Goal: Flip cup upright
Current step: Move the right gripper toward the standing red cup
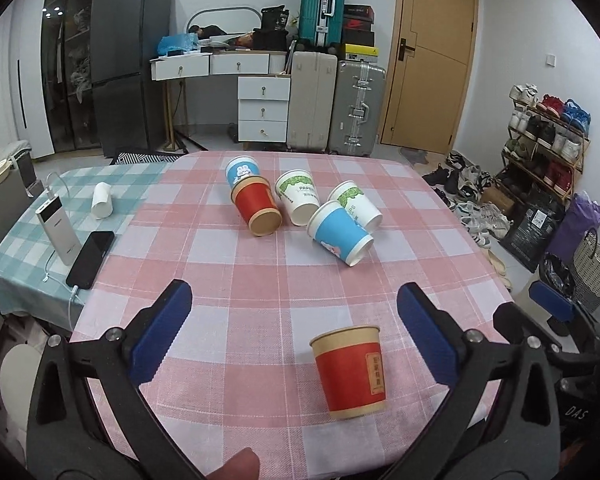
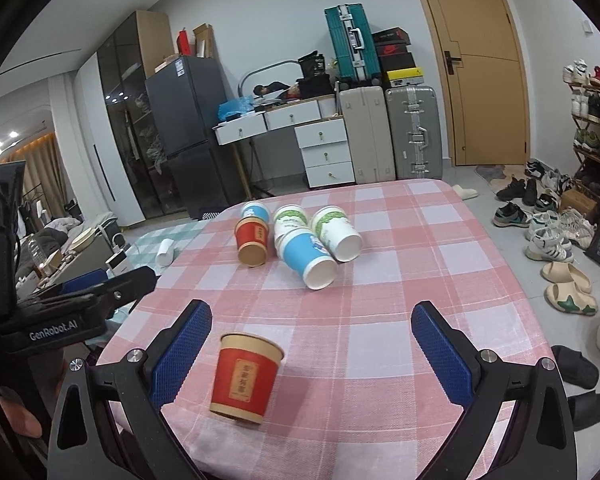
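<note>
A red paper cup (image 1: 350,370) stands upright near the table's front edge, between and just beyond my left gripper's fingers; it also shows in the right wrist view (image 2: 246,378). My left gripper (image 1: 294,340) is open and empty. My right gripper (image 2: 312,356) is open and empty, with the upright cup close to its left finger. Farther back, several cups lie on their sides in a cluster: a red one (image 1: 256,206), a blue one (image 1: 340,232), two white-green ones (image 1: 298,196) (image 1: 356,204), and a blue-white one (image 1: 242,168) behind the red.
The table has a pink checked cloth (image 1: 228,248). On its left, on a teal cloth, lie a phone (image 1: 91,253), a power bank (image 1: 58,232) and a white cup (image 1: 101,199). My left gripper shows at the left in the right wrist view (image 2: 60,312). Shoes cover the floor at the right.
</note>
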